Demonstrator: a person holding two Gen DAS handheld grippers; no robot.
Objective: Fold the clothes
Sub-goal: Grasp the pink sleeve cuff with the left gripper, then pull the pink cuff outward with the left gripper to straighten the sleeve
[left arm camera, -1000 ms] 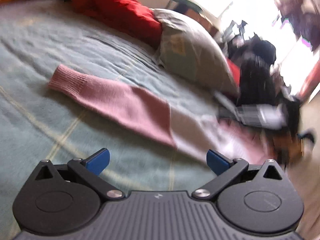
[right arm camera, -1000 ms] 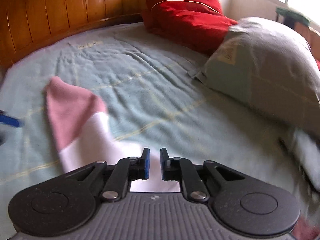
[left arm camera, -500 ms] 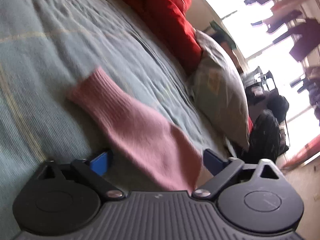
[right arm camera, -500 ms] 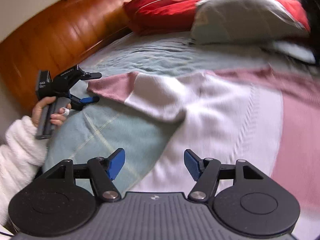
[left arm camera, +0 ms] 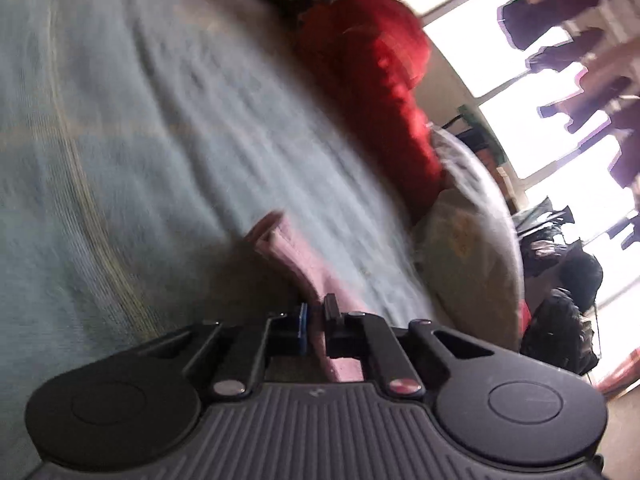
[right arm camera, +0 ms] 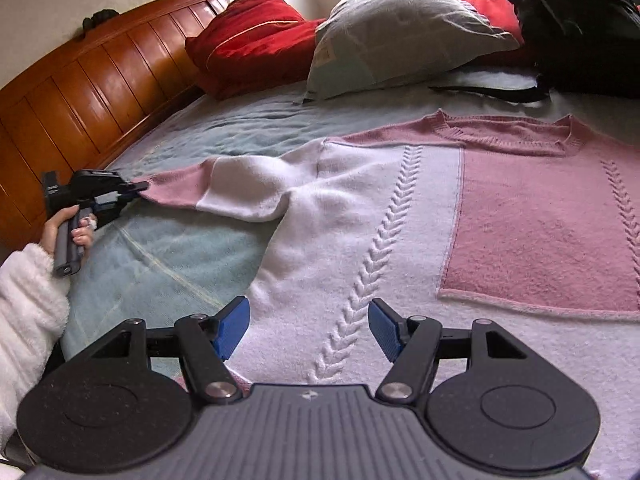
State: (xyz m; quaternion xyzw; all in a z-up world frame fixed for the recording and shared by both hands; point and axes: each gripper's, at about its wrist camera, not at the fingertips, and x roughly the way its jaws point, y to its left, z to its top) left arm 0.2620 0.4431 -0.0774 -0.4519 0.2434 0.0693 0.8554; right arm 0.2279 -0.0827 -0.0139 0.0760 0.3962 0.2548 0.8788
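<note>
Left tongs (left arm camera: 315,322) now clamped on pink sleeve (left arm camera: 296,264), previously wide; right tongs (right arm camera: 309,330) wide, empty.

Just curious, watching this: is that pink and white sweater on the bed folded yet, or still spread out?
Spread out. The sweater lies flat on the bed, its sleeve stretched sideways.
</note>
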